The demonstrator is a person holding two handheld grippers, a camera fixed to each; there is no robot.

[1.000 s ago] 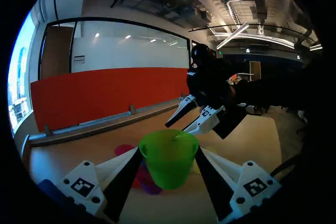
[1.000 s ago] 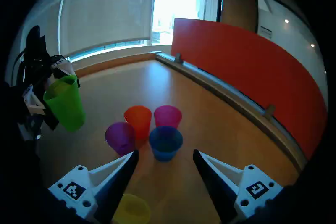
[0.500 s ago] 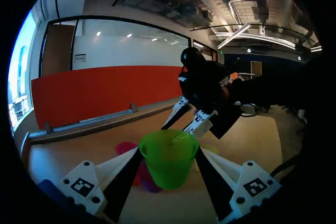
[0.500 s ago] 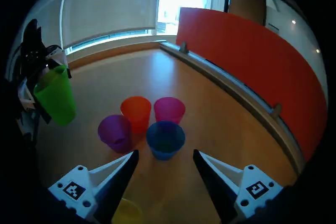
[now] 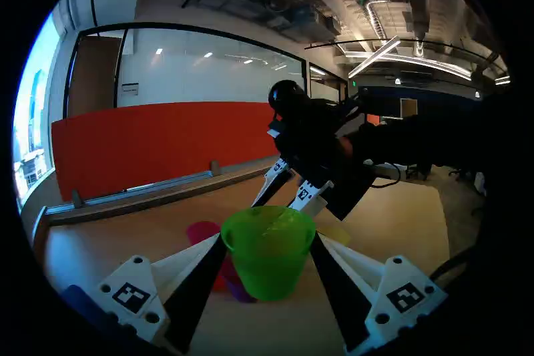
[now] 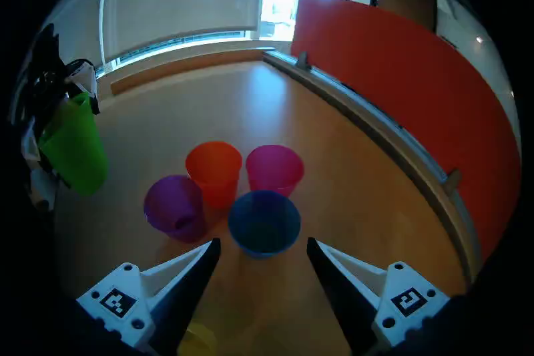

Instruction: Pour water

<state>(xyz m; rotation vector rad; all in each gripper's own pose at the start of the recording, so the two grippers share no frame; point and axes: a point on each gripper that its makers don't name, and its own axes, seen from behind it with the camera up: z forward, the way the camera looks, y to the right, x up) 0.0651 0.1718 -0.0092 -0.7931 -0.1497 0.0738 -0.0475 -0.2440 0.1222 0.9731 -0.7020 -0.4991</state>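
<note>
In the left gripper view my left gripper [image 5: 267,244] is shut on a green cup [image 5: 268,256], held upright above the wooden table [image 5: 400,216]. Beyond it hangs my right gripper [image 5: 292,189], held by a dark-sleeved hand. In the right gripper view my right gripper [image 6: 262,264] stands open, with nothing between its fingers, just above a blue cup [image 6: 264,222]. Orange [image 6: 213,169], pink [image 6: 274,167] and purple [image 6: 173,206] cups stand clustered with it. At the far left the green cup [image 6: 72,149] hangs in the left gripper [image 6: 61,132].
A yellow cup [image 6: 193,341] stands near the bottom edge, partly behind my right finger. A red partition [image 6: 427,82] with a rail runs along the table's far side. Bare tabletop [image 6: 200,109] stretches toward the window.
My right gripper has come lower and closer to the cluster of cups, the blue cup now nearer its fingers. The green cup stays held in the left gripper.
</note>
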